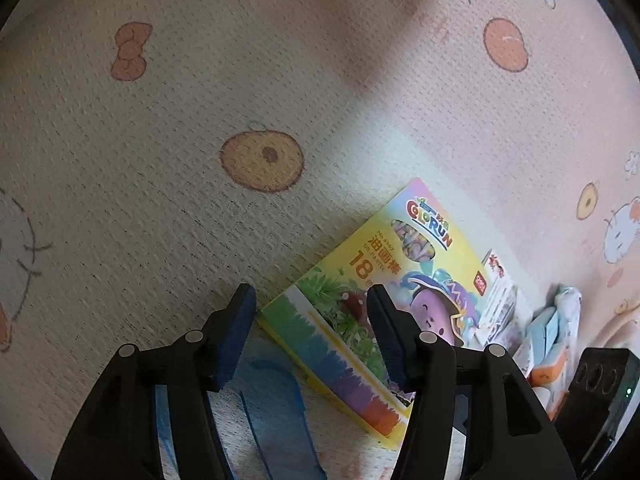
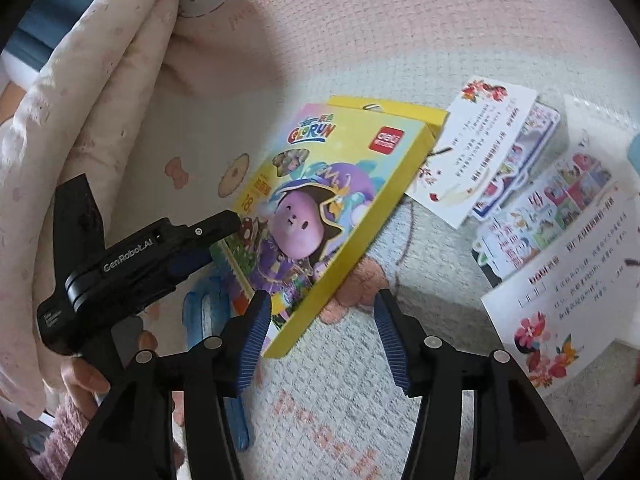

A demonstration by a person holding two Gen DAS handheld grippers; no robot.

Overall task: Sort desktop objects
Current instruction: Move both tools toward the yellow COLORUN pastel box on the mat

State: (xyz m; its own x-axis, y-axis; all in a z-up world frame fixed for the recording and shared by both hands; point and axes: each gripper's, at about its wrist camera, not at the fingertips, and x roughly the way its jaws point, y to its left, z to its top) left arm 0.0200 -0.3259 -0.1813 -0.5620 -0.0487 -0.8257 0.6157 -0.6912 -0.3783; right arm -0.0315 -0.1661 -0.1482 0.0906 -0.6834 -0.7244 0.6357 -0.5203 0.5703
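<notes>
Two grippers, both spread wide, gripping nothing. Left gripper over the near corner of the oil pastel box, flat on the cartoon-print mat. Right gripper just off the box's lower edge; printed cards beside it.

— What covers the surface?
— A pale textured mat printed with cartoon cats, bows and doughnuts (pinker toward the upper right).
— And at the upper left of the right wrist view?
— A folded, cream, spotted quilt, brightly lit.
</notes>
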